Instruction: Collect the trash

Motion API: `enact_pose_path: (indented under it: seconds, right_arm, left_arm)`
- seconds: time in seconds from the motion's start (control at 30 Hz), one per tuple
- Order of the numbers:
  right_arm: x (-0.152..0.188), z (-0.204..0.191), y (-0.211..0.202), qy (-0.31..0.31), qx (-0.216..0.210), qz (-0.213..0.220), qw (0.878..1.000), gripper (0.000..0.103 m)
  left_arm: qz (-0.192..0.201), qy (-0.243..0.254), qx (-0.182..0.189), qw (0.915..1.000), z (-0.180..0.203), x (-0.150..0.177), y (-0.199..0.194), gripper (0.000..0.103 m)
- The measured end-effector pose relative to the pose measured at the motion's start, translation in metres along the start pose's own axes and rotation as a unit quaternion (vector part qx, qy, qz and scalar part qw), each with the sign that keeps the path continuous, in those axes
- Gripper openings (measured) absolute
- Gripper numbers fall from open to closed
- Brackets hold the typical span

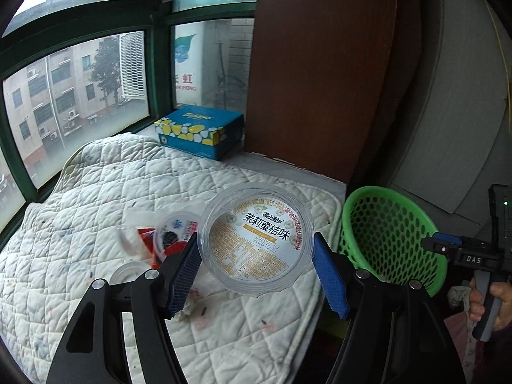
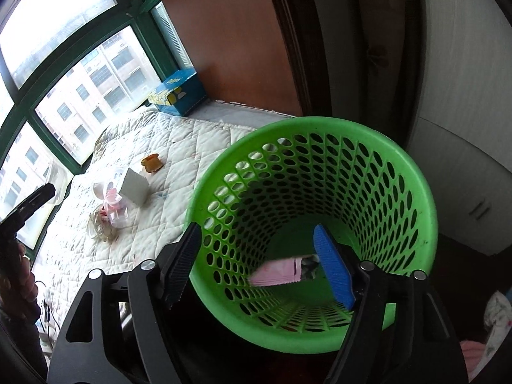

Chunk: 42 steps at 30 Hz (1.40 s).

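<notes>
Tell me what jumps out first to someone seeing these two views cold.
The clear plastic cup with a printed label, clamped between the left gripper fingers above the quilted pad. Next, the green perforated basket filling the right wrist view, its near rim between the right gripper fingers, a pink packet at its bottom.

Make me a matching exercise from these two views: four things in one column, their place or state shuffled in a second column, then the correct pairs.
Things
1. clear plastic cup
2. green basket
3. pink packet
4. blue tissue box

Places or states
A. lying inside the basket, at the bottom
B. on the ledge by the window, beyond the quilt
C. clamped between the left gripper's blue pads
D. tilted, with the right gripper gripping its rim

Pairs: 1-C, 2-D, 3-A, 4-B
</notes>
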State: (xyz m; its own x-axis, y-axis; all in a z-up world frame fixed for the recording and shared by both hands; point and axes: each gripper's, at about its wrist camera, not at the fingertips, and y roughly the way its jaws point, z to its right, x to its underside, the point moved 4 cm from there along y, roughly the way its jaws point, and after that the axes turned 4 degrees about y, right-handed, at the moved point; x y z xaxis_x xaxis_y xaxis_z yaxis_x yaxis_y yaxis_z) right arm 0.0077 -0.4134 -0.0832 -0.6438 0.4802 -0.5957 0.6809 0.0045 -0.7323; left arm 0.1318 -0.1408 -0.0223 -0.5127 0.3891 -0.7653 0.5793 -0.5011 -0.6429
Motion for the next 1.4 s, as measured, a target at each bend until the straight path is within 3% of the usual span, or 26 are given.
enact_pose_path:
  seconds: [0.43, 0.83, 0.97, 1.07, 1.2, 1.4]
  right_arm:
    - [-0.003, 0.033, -0.028, 0.020, 0.011, 0.034, 0.999, 0.084]
    - [0.003, 0.068, -0.042, 0.054, 0.020, 0.050, 0.997, 0.086]
    - [0.005, 0.074, -0.042, 0.061, 0.017, 0.048, 0.997, 0.086]
    - [0.006, 0.075, -0.042, 0.063, 0.015, 0.048, 0.997, 0.086]
    - [0.007, 0.072, -0.042, 0.060, 0.009, 0.047, 0.997, 0.086]
    - [0.006, 0.054, -0.039, 0.042, -0.004, 0.043, 0.998, 0.086]
  left_arm:
    - [-0.017, 0.047, 0.067, 0.9965, 0.092, -0.030, 0.041, 0.066]
    - [-0.060, 0.084, 0.107, 0.9889, 0.167, -0.028, 0.081, 0.066]
    - [-0.070, 0.086, 0.117, 0.9869, 0.180, -0.026, 0.089, 0.069]
    - [-0.066, 0.084, 0.118, 0.9872, 0.185, -0.025, 0.089, 0.080]
    - [-0.063, 0.084, 0.117, 0.9876, 0.187, -0.024, 0.085, 0.081]
    - [-0.054, 0.063, 0.090, 0.9925, 0.162, -0.021, 0.069, 0.081]
